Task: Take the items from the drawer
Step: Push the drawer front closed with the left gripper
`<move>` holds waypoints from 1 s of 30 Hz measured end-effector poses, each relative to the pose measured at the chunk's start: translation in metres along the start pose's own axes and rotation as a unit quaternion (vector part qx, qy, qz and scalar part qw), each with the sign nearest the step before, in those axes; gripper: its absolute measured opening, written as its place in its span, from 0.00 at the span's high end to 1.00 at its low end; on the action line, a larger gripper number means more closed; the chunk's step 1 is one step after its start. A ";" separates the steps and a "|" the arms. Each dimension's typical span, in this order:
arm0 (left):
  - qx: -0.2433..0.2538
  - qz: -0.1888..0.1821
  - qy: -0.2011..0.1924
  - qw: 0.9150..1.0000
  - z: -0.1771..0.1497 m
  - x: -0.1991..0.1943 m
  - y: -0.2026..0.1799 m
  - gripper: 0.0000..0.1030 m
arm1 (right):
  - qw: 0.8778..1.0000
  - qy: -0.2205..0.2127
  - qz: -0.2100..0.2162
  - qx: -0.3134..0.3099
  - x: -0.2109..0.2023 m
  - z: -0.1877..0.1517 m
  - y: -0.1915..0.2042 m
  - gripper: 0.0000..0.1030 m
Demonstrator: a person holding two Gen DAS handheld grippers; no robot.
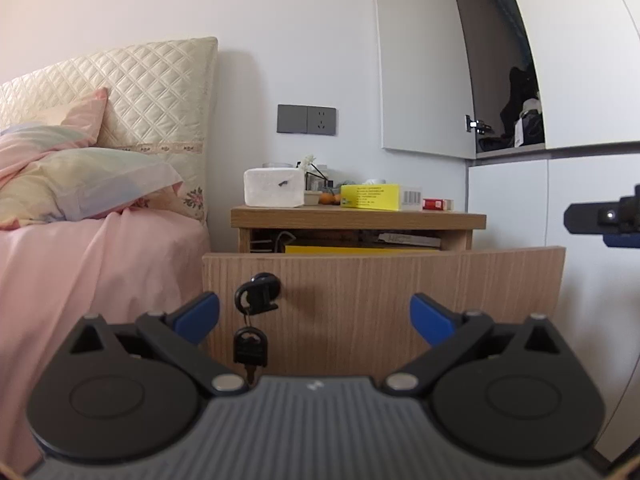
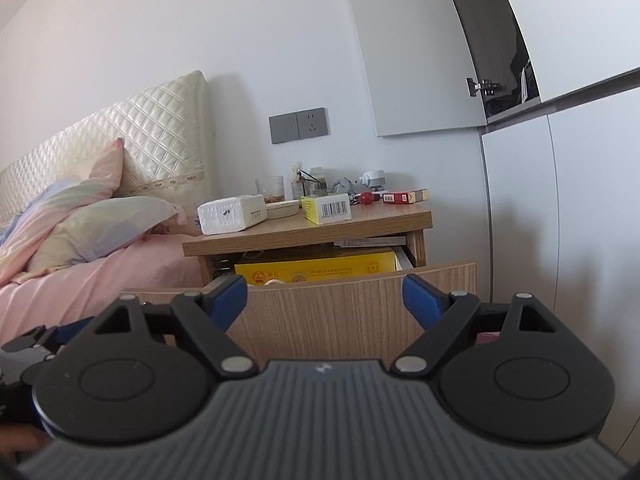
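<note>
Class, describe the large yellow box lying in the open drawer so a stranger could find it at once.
Find the wooden nightstand beside the bed. Its top drawer is pulled out, and the large flat yellow box lies inside, red emblems along its front edge. The yellow carton on top is far smaller and barcoded.

Only a barcode on the yellow box (image 2: pixel 326 208) shows; all print is too small to read.

Drawer front (image 1: pixel 400 304): matt wood-grain veneer. Keys (image 1: pixel 251 346): black plastic heads. Headboard (image 1: pixel 160 92): quilted, satiny cloth. Yellow box (image 2: pixel 316 270) inside the drawer: glossy card.
</note>
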State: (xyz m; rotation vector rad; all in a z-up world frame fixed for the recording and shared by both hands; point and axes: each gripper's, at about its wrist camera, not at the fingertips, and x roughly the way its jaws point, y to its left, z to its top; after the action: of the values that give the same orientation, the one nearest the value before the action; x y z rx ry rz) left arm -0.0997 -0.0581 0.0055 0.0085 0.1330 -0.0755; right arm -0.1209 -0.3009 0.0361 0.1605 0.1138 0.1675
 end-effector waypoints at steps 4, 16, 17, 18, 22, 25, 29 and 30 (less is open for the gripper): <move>-0.002 0.005 0.001 1.000 -0.005 0.003 0.002 0.02 | 1.000 -0.005 -0.008 -0.001 -0.001 -0.016 0.002 0.16; -0.007 0.016 0.000 1.000 -0.018 0.009 0.006 0.04 | 0.999 0.006 -0.036 -0.019 0.031 -0.047 -0.004 0.48; -0.002 0.019 -0.005 1.000 -0.018 0.009 0.005 0.04 | 0.999 0.007 -0.036 -0.018 0.033 -0.047 -0.006 0.53; -0.002 0.018 -0.011 1.000 -0.019 0.009 0.005 0.04 | 0.999 0.006 -0.035 -0.015 0.035 -0.047 -0.008 0.54; -0.003 0.024 -0.004 1.000 -0.022 0.017 0.004 0.04 | 1.000 0.008 -0.025 0.003 0.039 -0.045 -0.009 0.54; 0.000 0.031 0.003 1.000 -0.029 0.021 0.005 0.04 | 1.000 0.004 -0.024 -0.006 0.040 -0.047 -0.004 0.54; 0.013 0.033 0.006 0.999 -0.033 0.023 0.002 0.06 | 0.999 0.008 -0.029 -0.014 0.048 -0.053 -0.003 0.54; 0.017 0.032 0.003 0.999 -0.033 0.023 0.001 0.06 | 0.999 0.008 -0.029 -0.013 0.049 -0.055 -0.003 0.54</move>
State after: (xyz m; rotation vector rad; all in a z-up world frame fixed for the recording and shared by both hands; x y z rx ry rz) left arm -0.0816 -0.0583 -0.0302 0.0462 0.1366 -0.0132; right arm -0.0795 -0.2873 -0.0234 0.1292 0.1313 0.1131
